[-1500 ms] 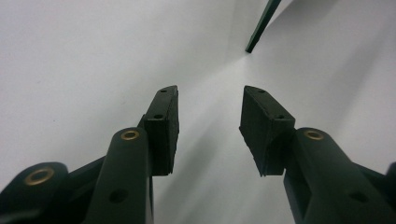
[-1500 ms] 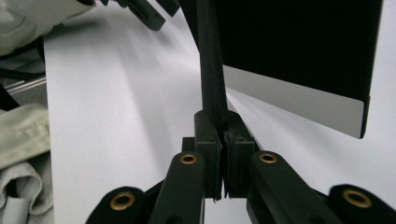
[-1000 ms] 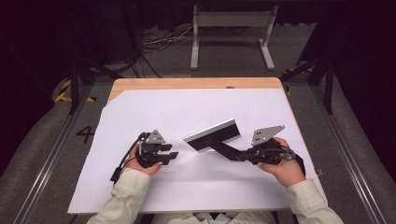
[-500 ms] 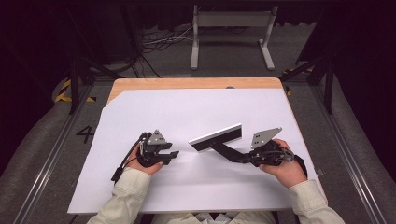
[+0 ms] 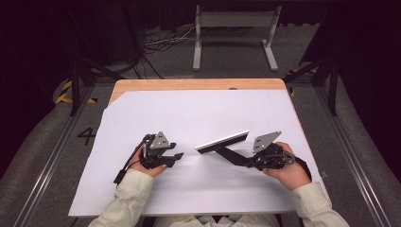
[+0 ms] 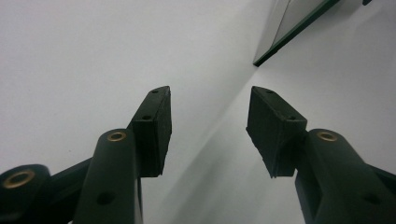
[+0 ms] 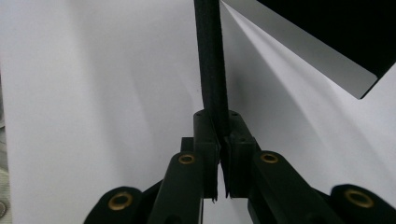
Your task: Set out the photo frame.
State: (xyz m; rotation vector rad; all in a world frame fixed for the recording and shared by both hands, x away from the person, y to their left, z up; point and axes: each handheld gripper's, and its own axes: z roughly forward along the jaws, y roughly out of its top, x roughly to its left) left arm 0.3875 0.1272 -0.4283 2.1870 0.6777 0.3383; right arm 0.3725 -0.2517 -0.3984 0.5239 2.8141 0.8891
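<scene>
high view: wooden table covered almost wholly by a white sheet; strip of bare wood left along the far edge. left gripper held in the left hand low over the sheet at left of centre, jaws pointing toward the middle, grey three-cornered plate on top, cable trailing back toward the sleeve. right gripper held in the right hand at right of centre, jaws pointing left and slightly away, clamped on a black handle. handle joined to a long flat blade, silver-grey on its near face, lying crosswise and tilted, left end nearer, right end farther. whole t-shaped tool near the middle of the sheet, just beside the left gripper's tips yet apart from them. contact of blade with sheet not discernible.

left gripper view: two black ribbed pads spread wide, nothing between them, white sheet beneath; corner of the blade at upper right, dark-edged.

right gripper view: jaws pressed together on the black handle, rising straight up from the grip; blade slanting across the upper right, pale face below, dark above. shallow creases in the sheet near the blade.

beyond the table: grey floor, metal stand, loose cables.
</scene>
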